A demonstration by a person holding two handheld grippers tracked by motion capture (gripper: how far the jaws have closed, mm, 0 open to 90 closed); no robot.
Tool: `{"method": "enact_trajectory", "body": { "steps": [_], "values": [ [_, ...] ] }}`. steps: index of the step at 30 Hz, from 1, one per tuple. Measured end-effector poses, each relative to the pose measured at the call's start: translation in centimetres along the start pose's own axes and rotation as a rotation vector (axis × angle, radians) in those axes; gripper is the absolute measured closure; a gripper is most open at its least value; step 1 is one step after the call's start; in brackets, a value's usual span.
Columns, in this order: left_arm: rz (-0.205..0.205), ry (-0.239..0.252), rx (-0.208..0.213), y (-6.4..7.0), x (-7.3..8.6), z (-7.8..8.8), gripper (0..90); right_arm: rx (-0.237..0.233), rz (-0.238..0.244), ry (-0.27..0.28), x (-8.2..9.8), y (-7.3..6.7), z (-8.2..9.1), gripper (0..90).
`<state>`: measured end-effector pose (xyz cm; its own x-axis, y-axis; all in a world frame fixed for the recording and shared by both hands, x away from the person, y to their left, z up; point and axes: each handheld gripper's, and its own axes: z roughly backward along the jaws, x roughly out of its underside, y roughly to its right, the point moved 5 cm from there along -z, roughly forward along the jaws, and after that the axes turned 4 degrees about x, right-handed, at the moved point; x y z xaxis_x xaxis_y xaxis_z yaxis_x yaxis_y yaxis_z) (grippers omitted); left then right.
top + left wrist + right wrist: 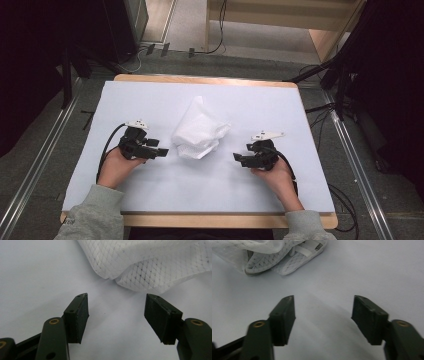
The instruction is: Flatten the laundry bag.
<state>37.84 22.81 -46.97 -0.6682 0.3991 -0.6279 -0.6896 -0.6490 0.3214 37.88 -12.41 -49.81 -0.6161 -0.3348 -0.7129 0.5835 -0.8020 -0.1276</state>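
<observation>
As white bag [199, 130] lies mid-table [150, 195], cables [320, 107] beyond

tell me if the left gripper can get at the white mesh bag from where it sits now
Probably yes. The left gripper is open, its jaws aimed at the near edge of the white mesh bag, with bare table cover between them and nothing in the way.

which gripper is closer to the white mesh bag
Left. The left gripper sits just beside the white mesh bag, jaws open toward its edge; the right gripper is farther off on the other side.
</observation>
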Motion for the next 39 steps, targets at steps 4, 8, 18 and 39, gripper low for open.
{"method": "enact_trajectory", "body": {
  "steps": [4, 8, 18, 39],
  "values": [
    [0.001, -0.001, 0.000, 0.0, 0.0, 0.0, 37.1, -0.007, -0.005, 0.009, -0.3, 0.0, 0.3, 46.5],
    [0.005, -0.003, -0.003, 0.0, 0.0, 0.0, 37.1, -0.013, -0.041, 0.016, -0.5, 0.1, 0.6, 52.9],
    [0.012, -0.001, -0.005, -0.1, 0.0, 0.3, 37.0, -0.029, 0.021, 0.020, -0.9, -0.6, 0.5, 52.9],
    [0.008, 0.006, -0.010, -0.1, 0.1, 0.6, 36.9, -0.095, 0.020, -0.020, -3.1, -1.3, -1.1, 88.0]
  ]
}}
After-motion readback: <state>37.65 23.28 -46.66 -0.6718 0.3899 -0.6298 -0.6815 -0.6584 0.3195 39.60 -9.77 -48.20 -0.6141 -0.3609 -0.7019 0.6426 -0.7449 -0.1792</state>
